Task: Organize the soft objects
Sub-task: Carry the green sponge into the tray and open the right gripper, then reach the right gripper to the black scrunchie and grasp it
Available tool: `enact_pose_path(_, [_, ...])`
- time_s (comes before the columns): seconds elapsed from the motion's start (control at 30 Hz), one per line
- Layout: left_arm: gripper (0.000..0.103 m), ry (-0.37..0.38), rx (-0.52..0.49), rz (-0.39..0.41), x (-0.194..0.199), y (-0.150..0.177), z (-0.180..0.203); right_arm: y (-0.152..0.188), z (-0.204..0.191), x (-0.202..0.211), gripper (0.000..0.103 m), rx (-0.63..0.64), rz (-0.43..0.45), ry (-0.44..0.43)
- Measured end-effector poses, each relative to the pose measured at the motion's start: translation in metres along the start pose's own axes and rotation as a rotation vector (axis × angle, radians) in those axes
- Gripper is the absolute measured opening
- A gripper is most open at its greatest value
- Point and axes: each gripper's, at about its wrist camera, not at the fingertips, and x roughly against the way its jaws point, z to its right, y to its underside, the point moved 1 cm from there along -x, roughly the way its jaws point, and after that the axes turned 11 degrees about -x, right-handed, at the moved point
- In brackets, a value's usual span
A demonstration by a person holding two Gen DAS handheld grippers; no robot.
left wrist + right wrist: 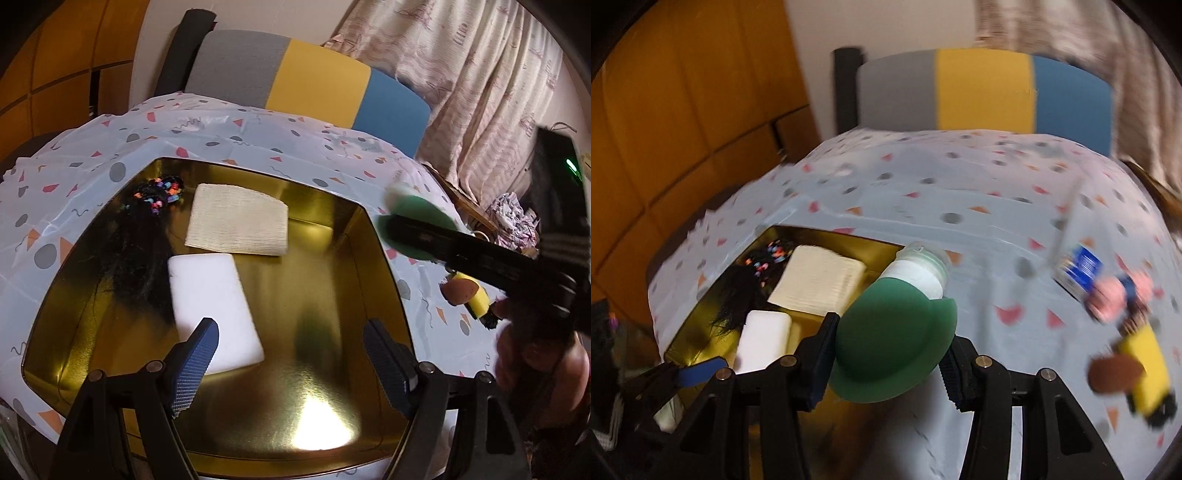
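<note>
The green squeeze bottle [894,347] sits low and centre in the right wrist view, clamped between the two pads of the right gripper [886,354], its white neck and clear cap pointing up toward the middle of the frame. In the left wrist view that same bottle [421,218] shows at the right edge, just above the gold tray's right rim, with the black finger across it.

The gold tray [332,369] fills the lower middle of the left view. Inside it I count three soft things: one white foam block [214,306] at centre left, one cream folded cloth [238,221] just above it, and one tuft of black hair with coloured beads [147,236] along the left wall. The left gripper [291,358] hangs over the tray at the bottom of the frame, jaws apart, nothing between them.

Out on the patterned tablecloth [92,155], at the right of the right wrist view, lie one small doll in yellow [1137,365] and one blue packet [1082,269]; its printing is too blurred to read. No other writing is legible anywhere.

Behind the table stands one chair back in grey, yellow and blue stripes [314,81], and a patterned curtain [480,74] hangs at the upper right.
</note>
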Motion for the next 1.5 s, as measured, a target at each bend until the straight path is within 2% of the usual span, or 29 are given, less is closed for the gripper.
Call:
enact_pose_path(0.13, [0.081,-0.018,0.035,-0.004,0.0,-0.001,-0.01,-0.01,-0.022,-0.041,0.051,0.071,-0.077,0.029])
enact_pose_path(0.3, [0.081,-0.031,0.057,-0.006,0.001,-0.003,-0.016,-0.014,-0.025,-0.083,0.052,0.128,-0.154,0.077])
enact_pose_path(0.43, [0.081,-0.026,0.066,-0.008,0.0,-0.004,-0.018,-0.016,-0.022,-0.094,0.052,0.136,-0.167,0.082])
enact_pose_path(0.57, [0.081,-0.021,0.071,-0.021,-0.002,-0.002,-0.017,-0.018,-0.025,-0.095,0.059,0.148,-0.151,0.1])
enact_pose_path(0.77, [0.081,-0.008,0.064,-0.009,0.0,-0.003,-0.015,-0.025,-0.017,-0.073,0.065,0.098,-0.088,0.109])
enact_pose_path(0.87, [0.081,0.065,0.061,0.001,0.001,-0.003,-0.011,-0.03,-0.009,-0.051,0.076,0.029,-0.033,0.084])
enact_pose_path(0.93, [0.081,0.075,0.047,0.009,0.003,-0.004,-0.006,-0.027,-0.003,-0.03,0.085,-0.019,0.025,0.06])
enact_pose_path(1.0, [0.081,0.074,0.024,0.015,0.004,-0.004,0.0,-0.017,0.002,-0.012,0.086,-0.045,0.078,0.048])
enact_pose_path(1.1, [0.081,0.068,0.01,0.013,0.005,-0.003,0.004,0.001,0.014,0.007,0.086,-0.07,0.123,0.084])
enact_pose_path(1.3, [0.081,0.092,-0.018,0.004,0.003,0.002,0.016,0.042,0.06,0.023,0.087,-0.173,0.091,0.163])
enact_pose_path(1.5, [0.081,0.14,-0.146,0.026,0.008,0.01,0.055,0.089,0.117,0.041,0.087,-0.228,0.08,0.289])
